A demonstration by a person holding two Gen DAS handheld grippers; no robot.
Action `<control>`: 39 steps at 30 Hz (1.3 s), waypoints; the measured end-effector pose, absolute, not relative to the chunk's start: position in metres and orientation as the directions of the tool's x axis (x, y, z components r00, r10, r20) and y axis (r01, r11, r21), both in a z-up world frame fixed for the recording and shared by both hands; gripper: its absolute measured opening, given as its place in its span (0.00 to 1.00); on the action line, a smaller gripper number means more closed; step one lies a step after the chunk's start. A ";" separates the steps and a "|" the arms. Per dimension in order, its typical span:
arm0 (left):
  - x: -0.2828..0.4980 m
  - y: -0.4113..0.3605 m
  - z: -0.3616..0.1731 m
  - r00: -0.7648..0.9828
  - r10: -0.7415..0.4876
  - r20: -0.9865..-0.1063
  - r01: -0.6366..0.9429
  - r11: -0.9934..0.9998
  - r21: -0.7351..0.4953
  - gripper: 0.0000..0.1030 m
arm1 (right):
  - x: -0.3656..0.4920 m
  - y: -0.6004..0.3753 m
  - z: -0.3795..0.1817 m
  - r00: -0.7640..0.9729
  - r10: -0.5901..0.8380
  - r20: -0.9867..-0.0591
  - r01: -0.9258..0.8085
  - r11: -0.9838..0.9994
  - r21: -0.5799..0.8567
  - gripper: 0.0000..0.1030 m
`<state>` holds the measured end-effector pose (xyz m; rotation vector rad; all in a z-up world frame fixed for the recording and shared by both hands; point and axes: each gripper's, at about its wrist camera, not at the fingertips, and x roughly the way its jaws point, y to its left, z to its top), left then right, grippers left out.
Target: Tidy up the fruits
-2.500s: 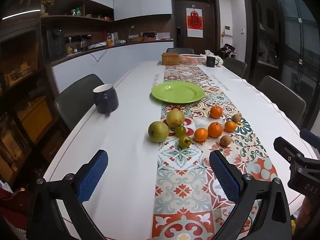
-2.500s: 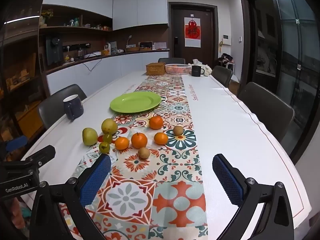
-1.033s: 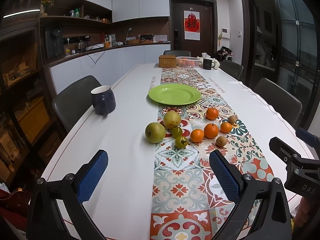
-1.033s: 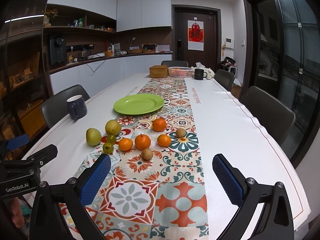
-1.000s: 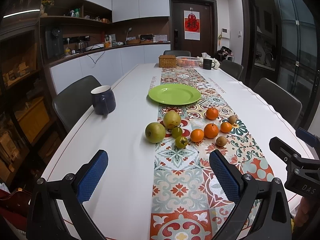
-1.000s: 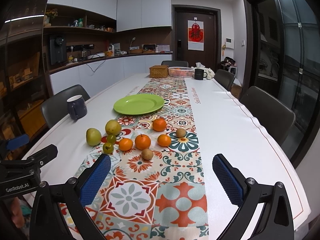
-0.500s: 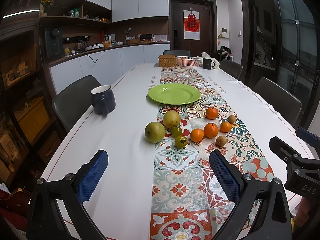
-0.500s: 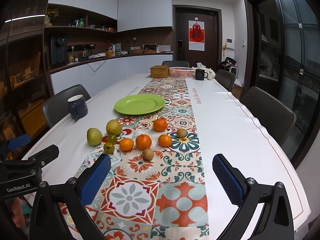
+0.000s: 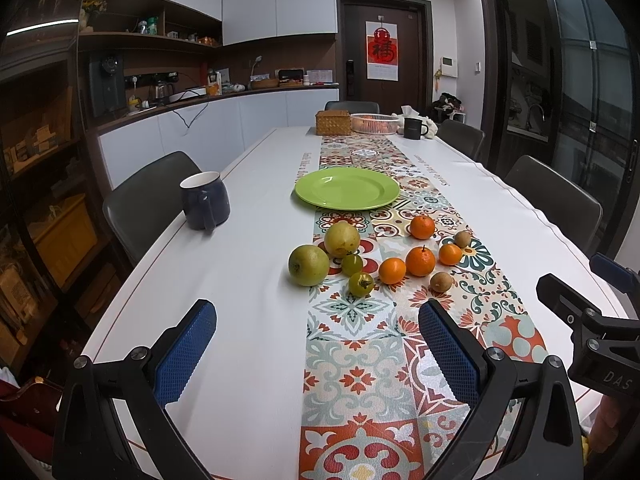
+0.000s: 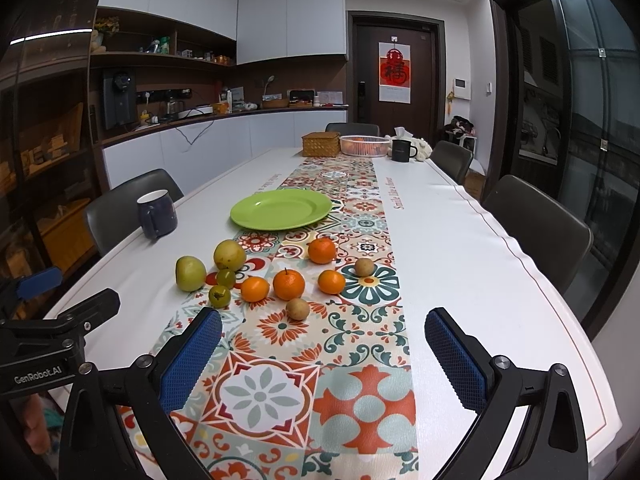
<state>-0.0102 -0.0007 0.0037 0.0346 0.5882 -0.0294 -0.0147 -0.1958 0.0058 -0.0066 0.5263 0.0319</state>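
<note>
- The left gripper (image 9: 316, 344) and the right gripper (image 10: 323, 350) both hover released and empty over the near end of the long white table (image 9: 248, 240), blue-padded jaws spread wide, well short of the fruit.
- The task's fruit lies loose on the patterned tile-print runner (image 10: 280, 392): 2 large yellow-green pears (image 9: 309, 265), 2 small green round fruits (image 9: 361, 284), 4 oranges (image 9: 420, 261) and 2 small brown round fruits (image 9: 441, 281), clustered between the grippers and the empty round lime-green plate (image 9: 347, 188).
- The step in hand looks like the first reach; nothing is on the plate yet.
- To do it well, I would start with an outlying fruit, such as the nearest small brown one (image 10: 297, 309), so the jaws straddle it without nudging its neighbours.
- Round fruit rolls readily: come down from above, centre the pads on its widest part and close gently.
- The left gripper suits the pears on its own side; the dark blue ceramic mug (image 9: 205, 200) stands apart from that path.
- Against the frames from 2.5 s ago, the fruit, plate and mug have not moved; both views now sit slightly more level and show a little more of the room, and both grippers stay open.
</note>
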 end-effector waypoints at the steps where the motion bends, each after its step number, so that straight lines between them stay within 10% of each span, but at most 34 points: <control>1: -0.010 -0.001 0.004 0.832 -0.017 -0.555 0.037 0.999 0.025 1.00 | -0.015 -0.196 0.006 0.864 0.029 -0.502 -0.032 0.999 0.002 0.99; 20: 0.008 0.003 -0.006 0.807 -0.021 -0.590 0.042 0.999 0.021 0.99 | 0.001 -0.187 -0.002 0.833 0.052 -0.551 -0.061 0.998 0.003 0.99; 39: 0.071 -0.012 -0.034 0.728 -0.112 -0.677 0.173 0.985 0.024 0.62 | 0.063 -0.165 -0.030 0.764 0.076 -0.641 -0.144 0.988 -0.054 0.89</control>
